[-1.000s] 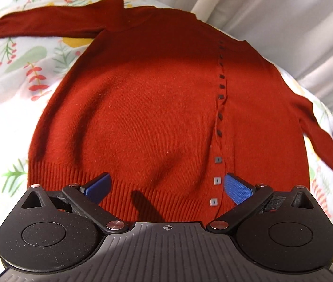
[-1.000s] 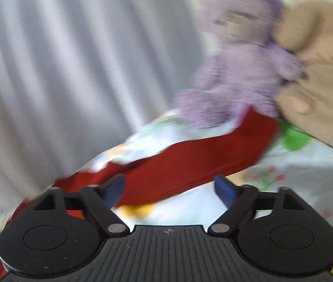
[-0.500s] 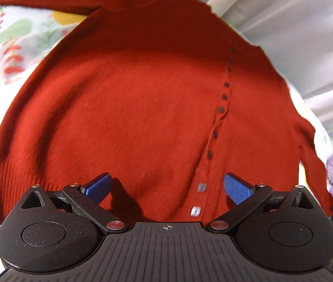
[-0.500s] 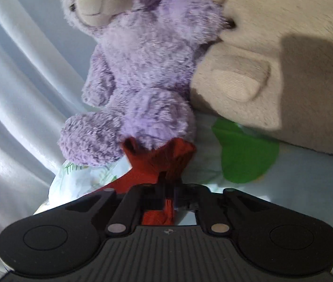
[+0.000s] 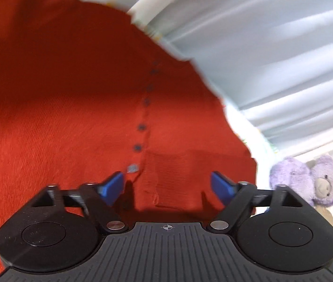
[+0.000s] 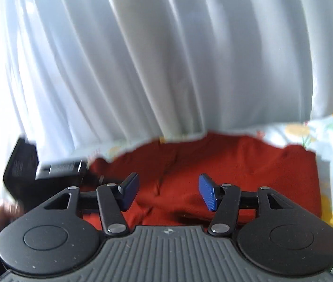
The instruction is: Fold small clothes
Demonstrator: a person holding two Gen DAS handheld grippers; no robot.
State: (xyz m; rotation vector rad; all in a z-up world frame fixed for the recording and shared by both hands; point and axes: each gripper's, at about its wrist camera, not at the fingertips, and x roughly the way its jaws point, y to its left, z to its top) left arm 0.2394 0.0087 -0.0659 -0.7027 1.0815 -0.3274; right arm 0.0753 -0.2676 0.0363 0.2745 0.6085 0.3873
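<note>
The red cardigan (image 5: 67, 98) lies spread on the floral bedsheet (image 6: 331, 136), its button placket (image 5: 143, 115) running up the middle of the left wrist view. One sleeve is folded across the lower front, its ribbed cuff (image 5: 178, 178) lying beside the lowest buttons. The far edge of the cardigan runs close to the sheet's edge, where the white curtain (image 6: 166, 58) hangs, so little bare sheet is left on that side. In the right wrist view more bare sheet shows past the cardigan's right edge.

The left gripper (image 5: 167, 185) hovers over the folded cuff, its jaws wide but closing, pads not pressing cloth. The right gripper (image 6: 168, 191) is opening above the cardigan with nothing between its fingers. A purple teddy bear (image 5: 307, 178) sits beyond the cardigan's right edge.

Half a second ago the right gripper was clamped on the cuff beside the teddy bear; now the sleeve lies across the body and is released.
</note>
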